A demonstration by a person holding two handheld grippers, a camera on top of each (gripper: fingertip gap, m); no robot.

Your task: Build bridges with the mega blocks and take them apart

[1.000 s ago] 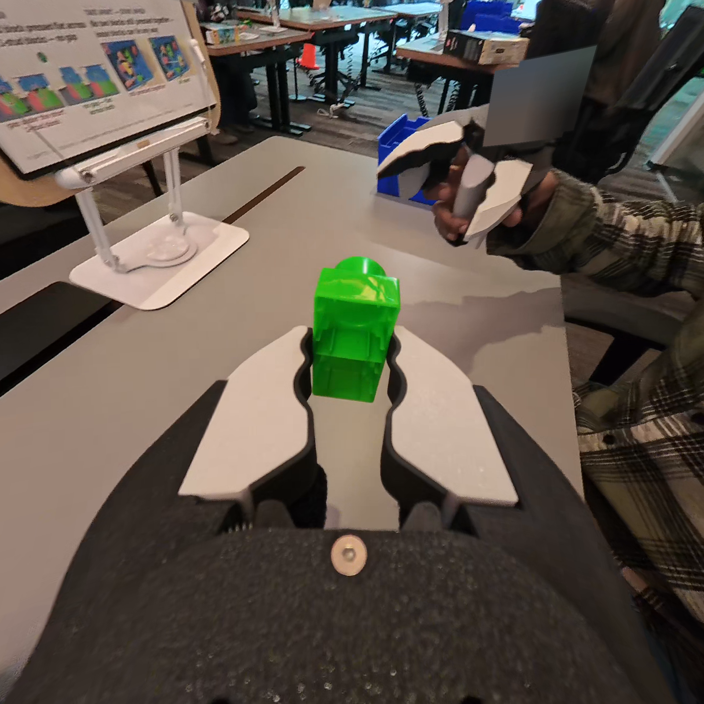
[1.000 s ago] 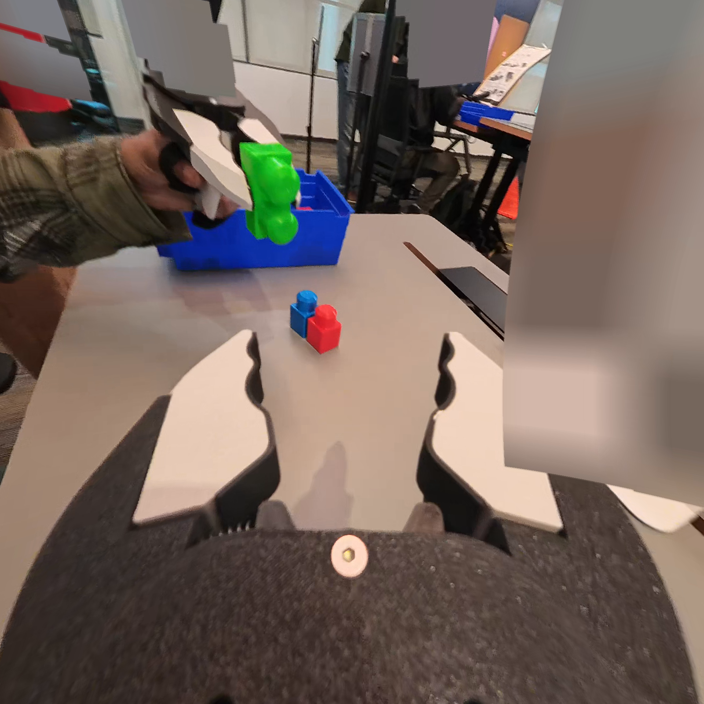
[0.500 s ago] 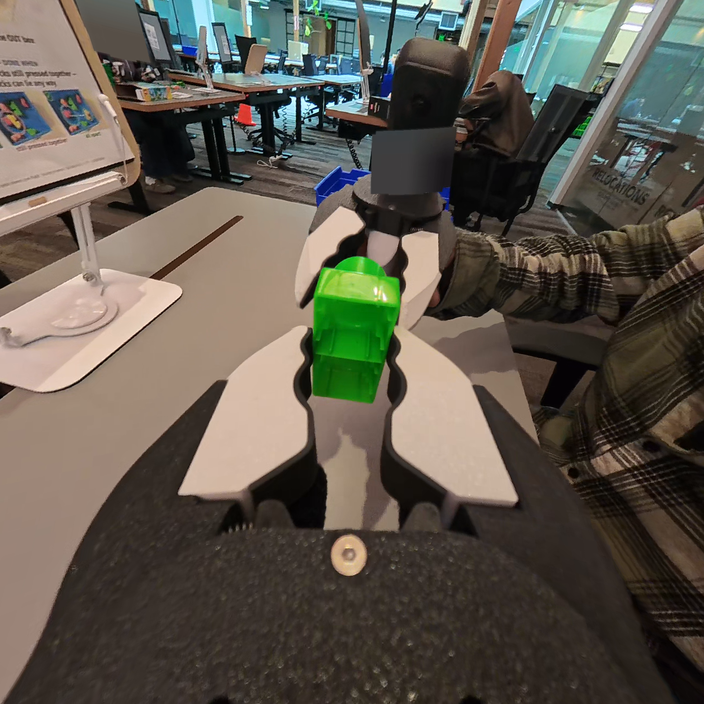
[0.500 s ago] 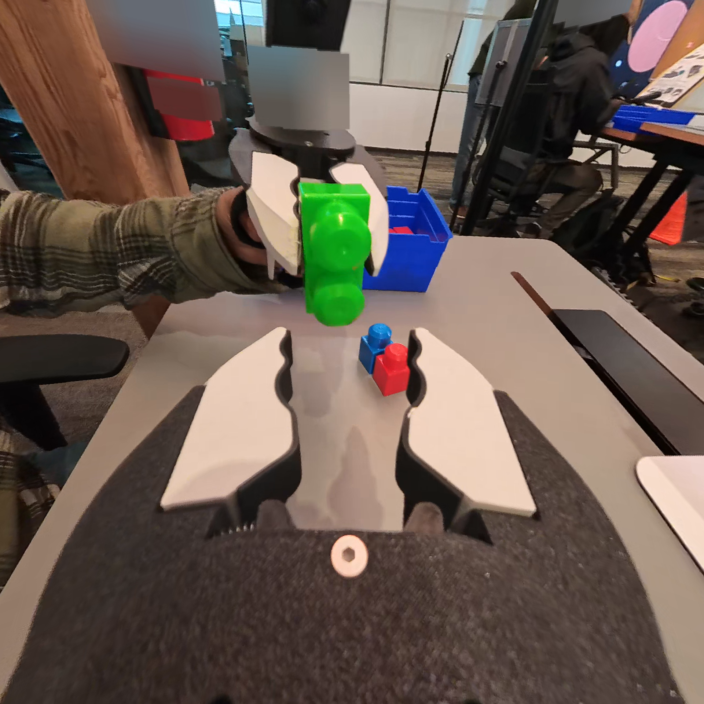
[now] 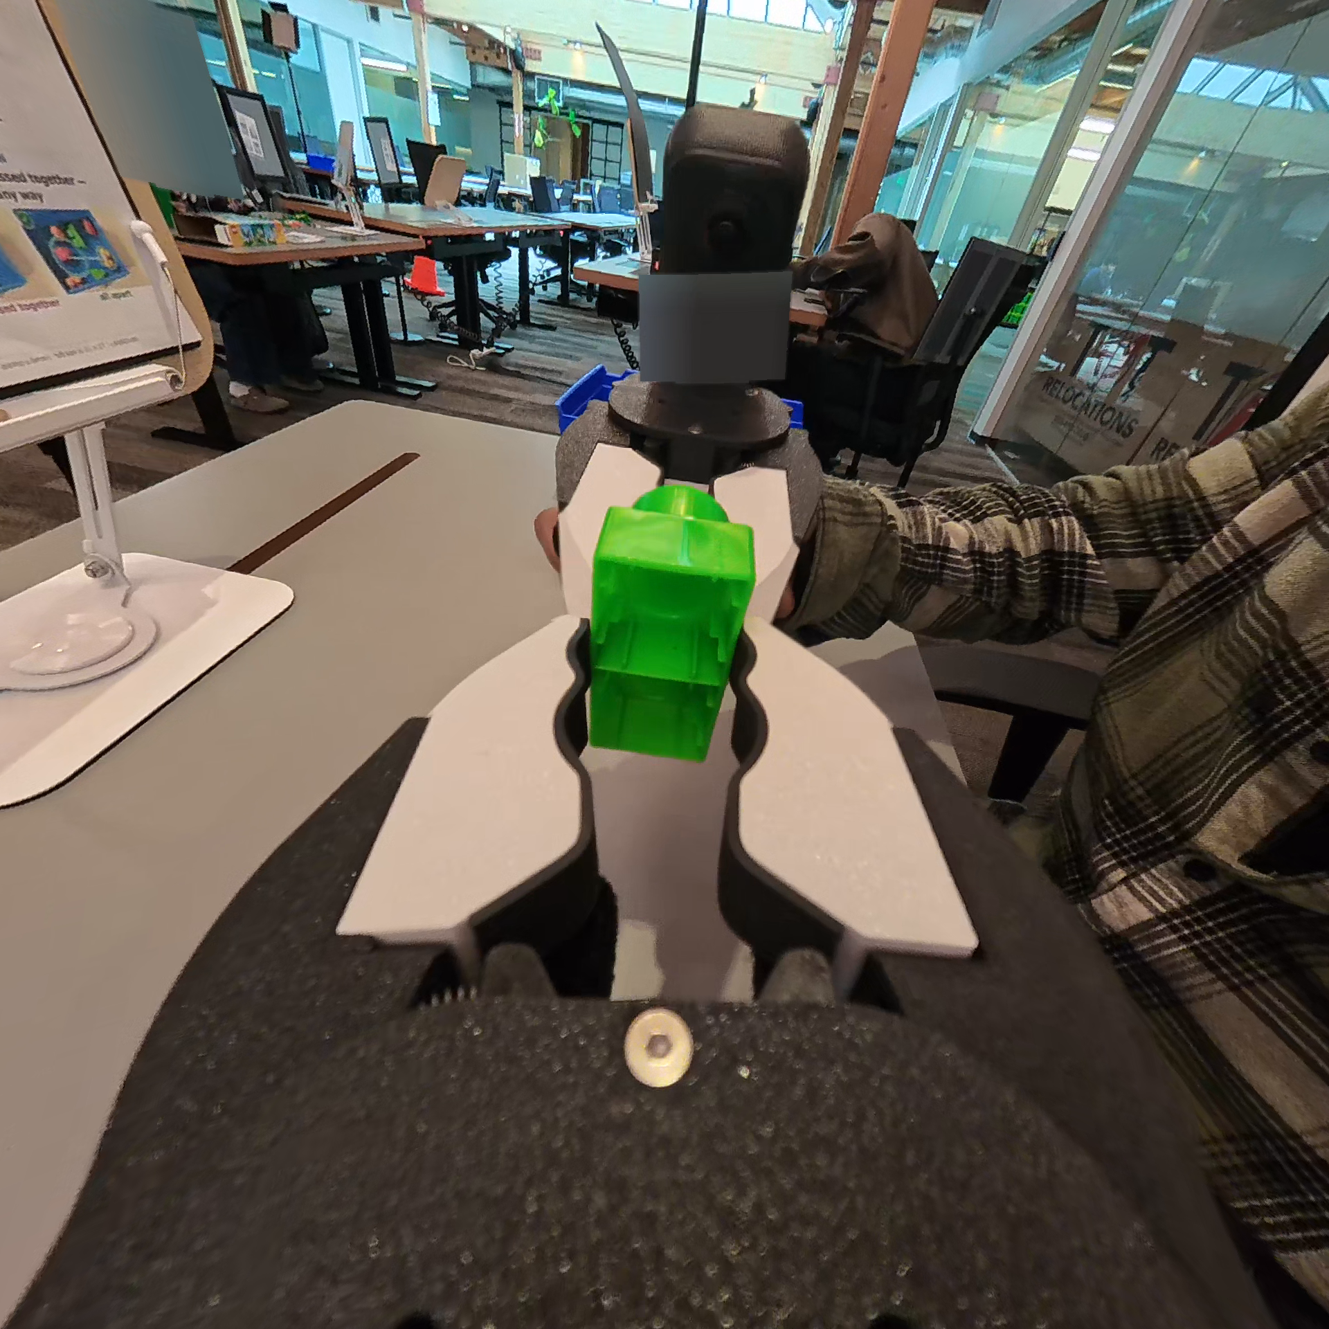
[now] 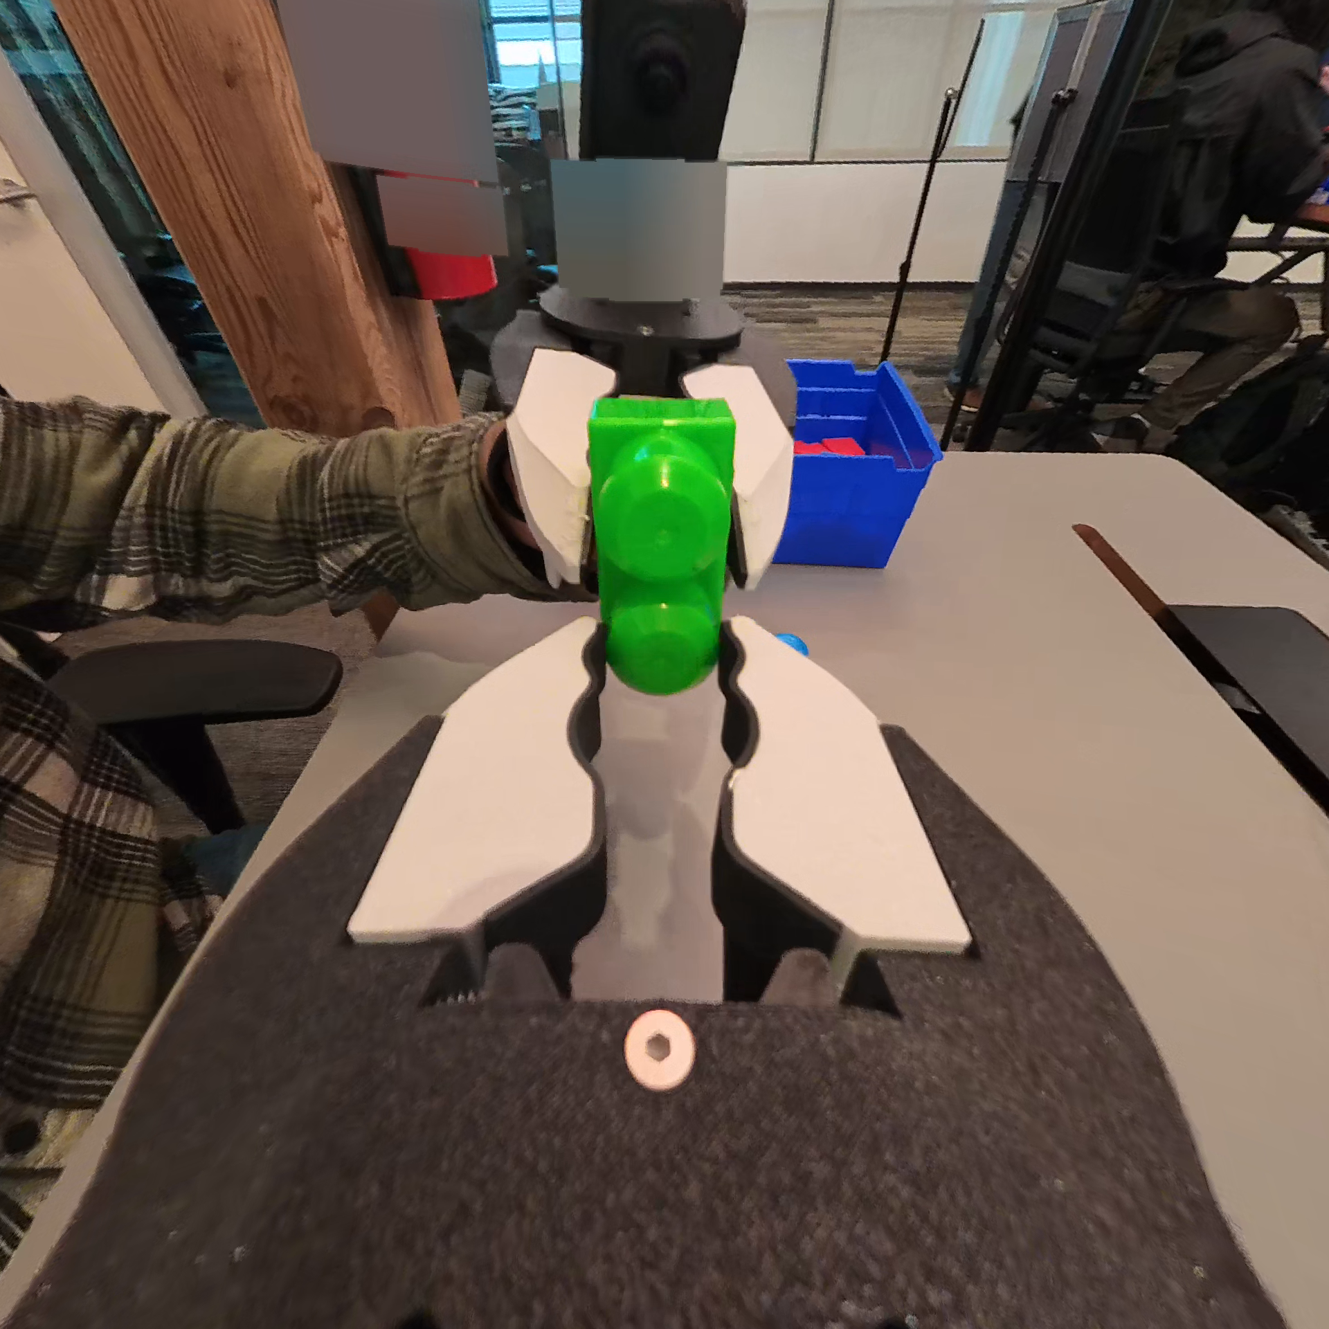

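Green block (image 5: 665, 640) held above the table, pinched by the left gripper (image 5: 658, 708); its studs point at the facing right gripper (image 6: 658, 665), whose narrowed fingertips flank the lower stud.

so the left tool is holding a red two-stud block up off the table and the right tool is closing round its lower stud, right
Not quite: the block is green, not red, as the left wrist view shows. The rest stands. The left tool holds it above the table, and in the right wrist view the right tool has its fingertips either side of the lower stud.
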